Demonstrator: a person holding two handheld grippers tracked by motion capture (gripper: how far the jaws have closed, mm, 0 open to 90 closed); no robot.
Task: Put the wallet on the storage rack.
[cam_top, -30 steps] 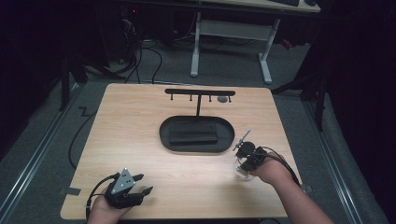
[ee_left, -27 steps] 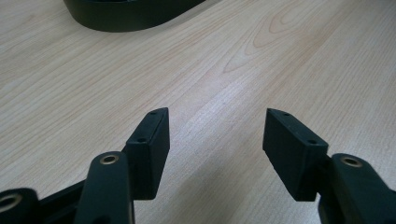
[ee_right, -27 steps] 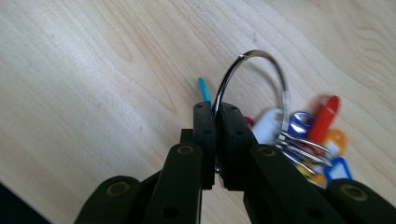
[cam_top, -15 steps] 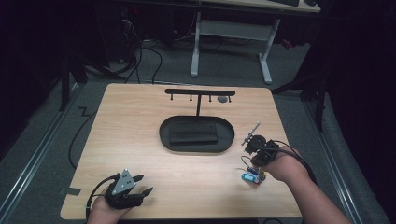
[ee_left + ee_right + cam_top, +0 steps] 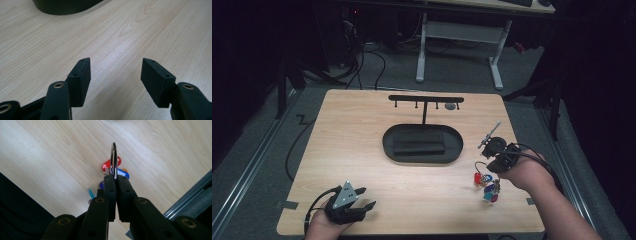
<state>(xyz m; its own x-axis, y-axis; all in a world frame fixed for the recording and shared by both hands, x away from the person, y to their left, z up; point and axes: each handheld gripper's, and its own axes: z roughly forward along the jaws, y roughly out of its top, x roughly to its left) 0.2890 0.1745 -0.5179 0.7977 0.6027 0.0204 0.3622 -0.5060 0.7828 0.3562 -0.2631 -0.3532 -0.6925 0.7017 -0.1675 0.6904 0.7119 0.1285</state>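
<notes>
Meanwhile, at the lower right of the high view, the right gripper (image 5: 493, 168) had its fingers (image 5: 110, 187) closed on a metal ring (image 5: 114, 160), pinching its edge. Coloured key tags (image 5: 485, 184) hung from the ring, just above the desk (image 5: 362, 135). At the lower left, the left gripper (image 5: 362, 206) sat low over the desk with its fingers (image 5: 80, 77) wide apart and nothing between them. A black tray (image 5: 422, 152) with a hook rack (image 5: 426, 99) stood at mid-frame, well apart from both.
</notes>
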